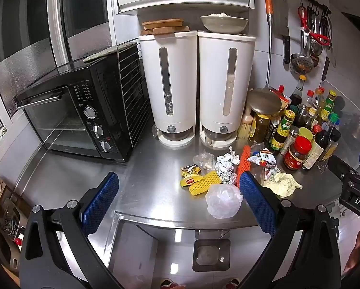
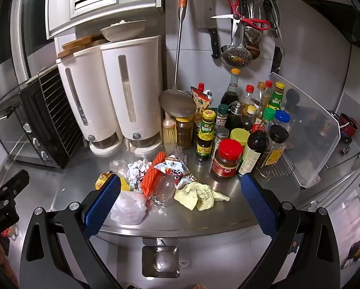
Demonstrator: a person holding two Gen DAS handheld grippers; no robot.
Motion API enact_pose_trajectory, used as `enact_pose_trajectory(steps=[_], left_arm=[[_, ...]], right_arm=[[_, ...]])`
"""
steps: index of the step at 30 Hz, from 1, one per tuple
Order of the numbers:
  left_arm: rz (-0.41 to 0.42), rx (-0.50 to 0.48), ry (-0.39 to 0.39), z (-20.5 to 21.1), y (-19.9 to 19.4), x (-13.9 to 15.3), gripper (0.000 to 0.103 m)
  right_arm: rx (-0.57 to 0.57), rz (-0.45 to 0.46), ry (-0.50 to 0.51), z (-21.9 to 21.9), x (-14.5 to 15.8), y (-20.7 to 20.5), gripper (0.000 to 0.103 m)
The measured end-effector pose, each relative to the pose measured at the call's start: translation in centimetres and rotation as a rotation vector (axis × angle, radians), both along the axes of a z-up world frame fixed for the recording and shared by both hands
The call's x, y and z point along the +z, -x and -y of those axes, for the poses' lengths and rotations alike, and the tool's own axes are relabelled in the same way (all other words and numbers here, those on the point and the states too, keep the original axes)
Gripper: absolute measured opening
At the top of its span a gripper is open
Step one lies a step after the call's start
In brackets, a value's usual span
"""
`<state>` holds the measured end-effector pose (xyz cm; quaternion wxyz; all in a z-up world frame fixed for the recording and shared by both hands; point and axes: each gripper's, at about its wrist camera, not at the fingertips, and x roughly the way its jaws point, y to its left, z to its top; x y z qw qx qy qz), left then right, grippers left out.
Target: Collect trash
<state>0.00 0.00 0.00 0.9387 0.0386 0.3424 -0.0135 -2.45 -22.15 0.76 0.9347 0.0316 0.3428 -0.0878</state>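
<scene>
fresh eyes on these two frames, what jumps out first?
The heap of crumpled trash near the front edge of the steel counter: foil, orange and yellow foam netting, wrappers, and a white plastic bag nearest the edge. Behind it on the right stands a dense cluster of sauce bottles; two tall white dispensers stand at the back wall. Both tools, left and right, are open and hold nothing.

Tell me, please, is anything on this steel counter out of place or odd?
Yes. A heap of litter lies loose in front of the sauce bottles: a crumpled pale-yellow paper napkin, a scrunched ball of silver foil, a crumpled white plastic bag and orange corrugated foam netting. Both the left gripper and the right gripper are open and empty.
</scene>
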Motion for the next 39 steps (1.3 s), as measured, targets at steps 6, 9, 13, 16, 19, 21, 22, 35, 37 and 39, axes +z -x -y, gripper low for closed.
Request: enact_pose_trajectory(steps=[6, 9, 13, 16, 19, 21, 22, 35, 37, 39], left_arm=[[-0.003, 0.0, -0.003, 0.01, -0.02, -0.02, 0.095], [-0.003, 0.0, -0.004, 0.04, -0.05, 0.0, 0.095], [-0.002, 0.002, -0.004, -0.01, -0.04, -0.04, 0.095], [-0.003, 0.004, -0.002, -0.06, -0.11, -0.12, 0.095], [-0.003, 0.002, -0.003, 0.04, 0.0, -0.08, 0.095], [-0.002, 0.001, -0.003, 0.06, 0.16, -0.3, 0.095], [-0.002, 0.0, -0.004, 0.09, 0.18, -0.34, 0.095], [-0.004, -0.001, -0.003, 0.21, 0.54, -0.44, 0.095], [-0.004, -0.001, -0.003, 0.23, 0.66, -0.36, 0.095], [-0.004, -0.001, -0.005, 0.31, 0.81, -0.39, 0.095]], right_arm=[[0.003, 0.004, -0.006, -0.04, 0.05, 0.28, 0.1], [0.002, 0.004, -0.004, -0.06, 0.08, 0.42, 0.1], [0.003, 0.004, -0.013, 0.07, -0.08, 0.28, 0.1], [0.002, 0.002, -0.013, 0.14, -0.12, 0.16, 0.1], [0.005, 0.001, -0.012, 0.19, -0.13, 0.25, 0.1], [0.003, 0.0, -0.011, -0.03, -0.07, 0.23, 0.1], [0.004, 0.0, -0.011, -0.02, 0.0, 0.27, 0.1], [0.001, 0.0, -0.017, 0.08, -0.17, 0.46, 0.1], [0.002, 0.001, -0.016, 0.06, -0.15, 0.54, 0.1], [0.0, 0.002, -0.018, 0.1, -0.16, 0.5, 0.1]])
